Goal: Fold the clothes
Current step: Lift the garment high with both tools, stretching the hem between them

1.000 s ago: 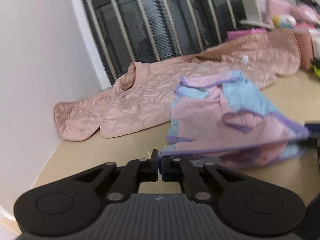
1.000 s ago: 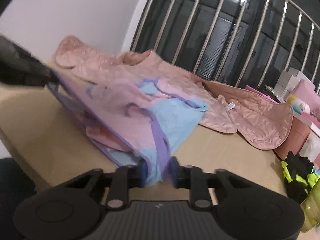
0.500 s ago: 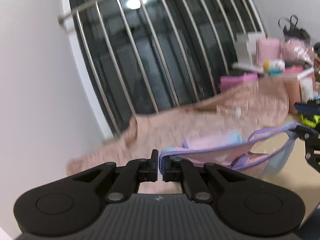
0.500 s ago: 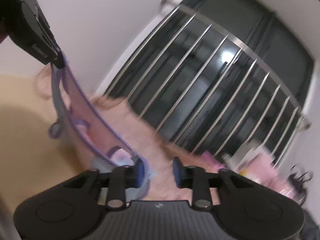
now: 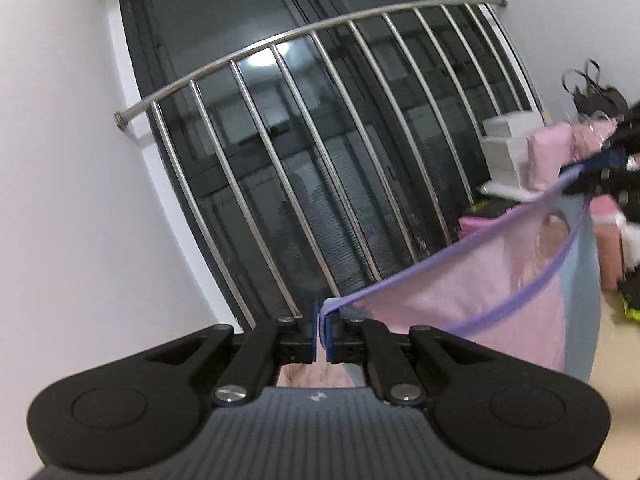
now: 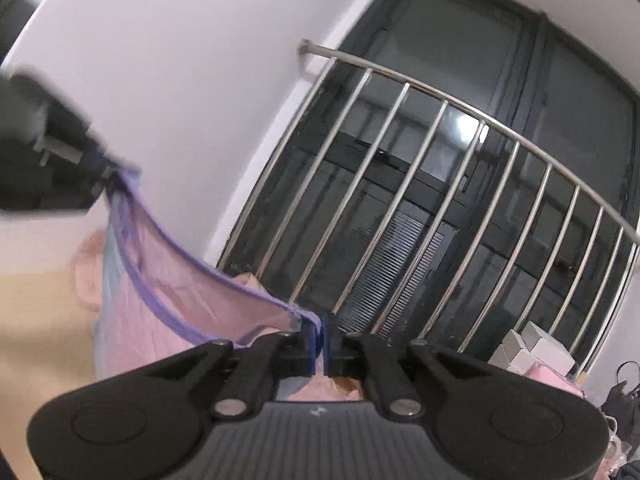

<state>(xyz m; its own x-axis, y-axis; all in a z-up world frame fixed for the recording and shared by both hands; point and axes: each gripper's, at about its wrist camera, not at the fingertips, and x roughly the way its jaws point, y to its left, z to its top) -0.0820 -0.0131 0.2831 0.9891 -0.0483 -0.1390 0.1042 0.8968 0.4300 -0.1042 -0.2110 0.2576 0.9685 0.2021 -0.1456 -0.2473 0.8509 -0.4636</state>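
Observation:
A pink and light-blue garment with purple trim [image 5: 492, 292] hangs in the air, stretched between my two grippers. My left gripper [image 5: 321, 334] is shut on one corner of its purple hem. My right gripper [image 6: 319, 338] is shut on the opposite corner; it also shows in the left wrist view [image 5: 600, 168] at the far right, blurred. In the right wrist view the garment [image 6: 160, 292] sags from my left gripper [image 6: 100, 172] at upper left down to the right fingertips. The garment's lower part is hidden below both views.
A dark window with a curved steel railing [image 5: 304, 168] fills the background. A pink quilted garment [image 6: 86, 272] lies on the beige table [image 6: 36, 320] below. White boxes [image 5: 502, 148], pink items and a bag stand at the right. A white wall [image 5: 60, 200] is at the left.
Both grippers have lifted the garment from the table into the air and tilted upward. The hem is now spread between them, and the table has mostly dropped out of view.

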